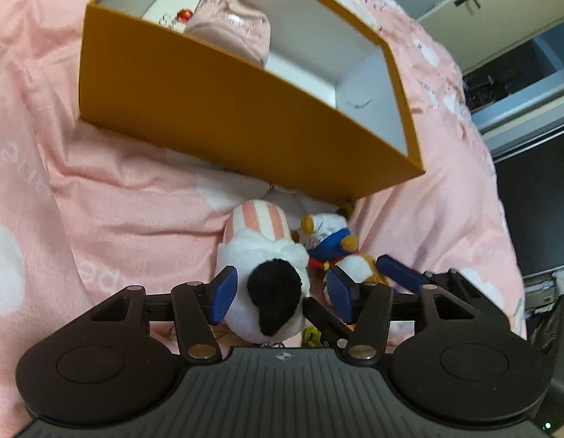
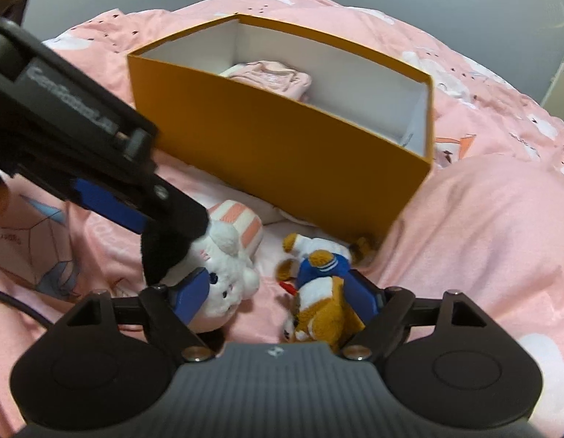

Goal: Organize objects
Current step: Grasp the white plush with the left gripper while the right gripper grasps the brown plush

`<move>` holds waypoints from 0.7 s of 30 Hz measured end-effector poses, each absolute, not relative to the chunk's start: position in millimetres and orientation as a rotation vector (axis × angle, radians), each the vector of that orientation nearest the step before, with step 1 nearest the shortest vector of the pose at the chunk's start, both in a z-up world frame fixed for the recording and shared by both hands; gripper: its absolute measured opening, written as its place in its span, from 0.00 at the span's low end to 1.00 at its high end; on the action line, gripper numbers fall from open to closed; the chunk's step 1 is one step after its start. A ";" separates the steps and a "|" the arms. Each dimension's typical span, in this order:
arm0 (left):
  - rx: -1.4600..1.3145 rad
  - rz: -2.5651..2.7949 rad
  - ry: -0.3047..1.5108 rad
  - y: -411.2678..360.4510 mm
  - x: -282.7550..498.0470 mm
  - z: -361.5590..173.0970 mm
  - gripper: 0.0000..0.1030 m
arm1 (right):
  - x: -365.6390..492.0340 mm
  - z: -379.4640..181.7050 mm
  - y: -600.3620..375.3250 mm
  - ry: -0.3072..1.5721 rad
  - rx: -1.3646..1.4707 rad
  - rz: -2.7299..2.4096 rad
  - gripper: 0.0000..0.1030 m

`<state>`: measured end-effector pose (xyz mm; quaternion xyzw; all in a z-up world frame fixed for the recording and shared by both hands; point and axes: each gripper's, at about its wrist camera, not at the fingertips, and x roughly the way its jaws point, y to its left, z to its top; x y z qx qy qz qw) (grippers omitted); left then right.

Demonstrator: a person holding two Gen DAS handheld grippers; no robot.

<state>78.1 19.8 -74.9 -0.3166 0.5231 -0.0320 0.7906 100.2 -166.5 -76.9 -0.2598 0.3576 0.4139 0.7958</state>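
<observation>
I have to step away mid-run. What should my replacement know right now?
Left gripper: open, straddling the white plush, not pinching.
Right gripper: open, straddling the fox plush, not pinching.
Both plush toys lie on the pink blanket in front of the orange box.
Done: pink pouch and a white item are in the box.
Left: both plush toys, probably into the box.
</observation>
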 end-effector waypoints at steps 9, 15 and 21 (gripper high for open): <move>-0.702 -0.036 1.210 16.1 87.2 -100.1 0.63 | 99.0 -77.9 -167.9 0.771 -0.577 0.873 0.80; -0.712 -0.042 1.217 16.0 88.4 -104.8 0.63 | 105.7 -71.5 -175.9 0.801 -0.581 0.820 0.77; -0.685 -0.048 1.228 12.0 89.2 -106.2 0.63 | 126.4 -59.9 -184.1 0.846 -0.510 0.802 0.69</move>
